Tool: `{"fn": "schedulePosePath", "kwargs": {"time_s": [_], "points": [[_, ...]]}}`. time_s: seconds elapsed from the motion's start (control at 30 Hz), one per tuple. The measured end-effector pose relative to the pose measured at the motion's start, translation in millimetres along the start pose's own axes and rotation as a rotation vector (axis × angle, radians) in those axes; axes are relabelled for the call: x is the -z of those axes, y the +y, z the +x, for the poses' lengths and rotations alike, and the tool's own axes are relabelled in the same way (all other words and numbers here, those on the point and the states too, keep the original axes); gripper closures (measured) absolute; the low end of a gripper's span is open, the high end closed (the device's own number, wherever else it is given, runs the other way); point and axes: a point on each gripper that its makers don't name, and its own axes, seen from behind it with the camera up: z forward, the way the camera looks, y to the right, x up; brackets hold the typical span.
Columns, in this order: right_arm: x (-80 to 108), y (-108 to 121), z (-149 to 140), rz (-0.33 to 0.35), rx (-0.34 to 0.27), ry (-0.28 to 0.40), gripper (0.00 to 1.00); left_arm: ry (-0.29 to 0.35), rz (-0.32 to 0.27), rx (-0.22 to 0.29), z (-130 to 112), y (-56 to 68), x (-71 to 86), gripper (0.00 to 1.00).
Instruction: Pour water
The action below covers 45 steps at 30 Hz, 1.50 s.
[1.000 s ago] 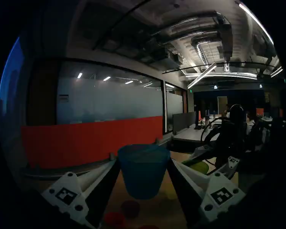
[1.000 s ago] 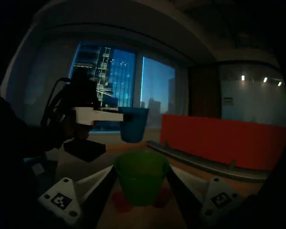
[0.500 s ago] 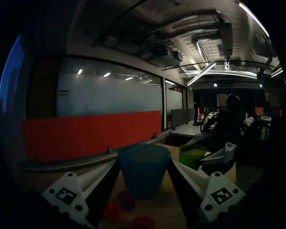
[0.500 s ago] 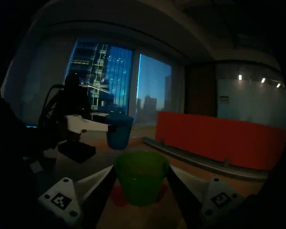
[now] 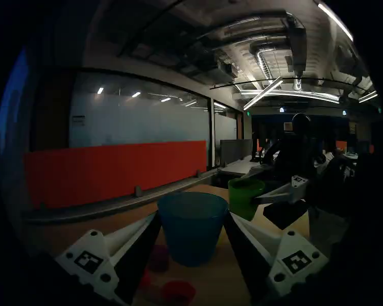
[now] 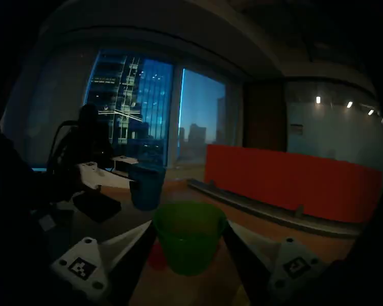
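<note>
Over a wooden tabletop (image 5: 230,285) in a dim office, the left gripper (image 5: 192,220) clamps both fingers on an upright blue plastic cup (image 5: 192,242). The right gripper (image 6: 190,227) likewise grips an upright green plastic cup (image 6: 190,247). The cups are near each other, not touching.
</note>
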Motion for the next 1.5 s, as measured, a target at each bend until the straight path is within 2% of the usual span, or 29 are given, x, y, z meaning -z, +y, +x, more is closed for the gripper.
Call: {"fn": "schedulePosePath", "kwargs": {"time_s": [0.3, 0.97, 1.27, 1.5], "points": [[7.2, 4.7, -17.8, -0.005, -0.013, -0.059, 0.03, -0.084, -0.026, -0.022, -31.9, 11.5, -0.1, 0.14], [17.2, 12.2, -59.2, 0.009, -0.012, -0.189, 0.02, -0.261, -0.104, -0.058, -87.9, 36.5, -12.4, 0.14], [19.5, 15.8, -81.7, 0.017, -0.026, -0.243, 0.02, -0.315, -0.142, -0.061, -118.1, 50.3, -19.4, 0.14], [17.4, 16.6, -98.7, 0.024, -0.025, -0.285, 0.02, -0.352, -0.157, -0.06, -139.6, 54.8, -23.4, 0.14]]}}
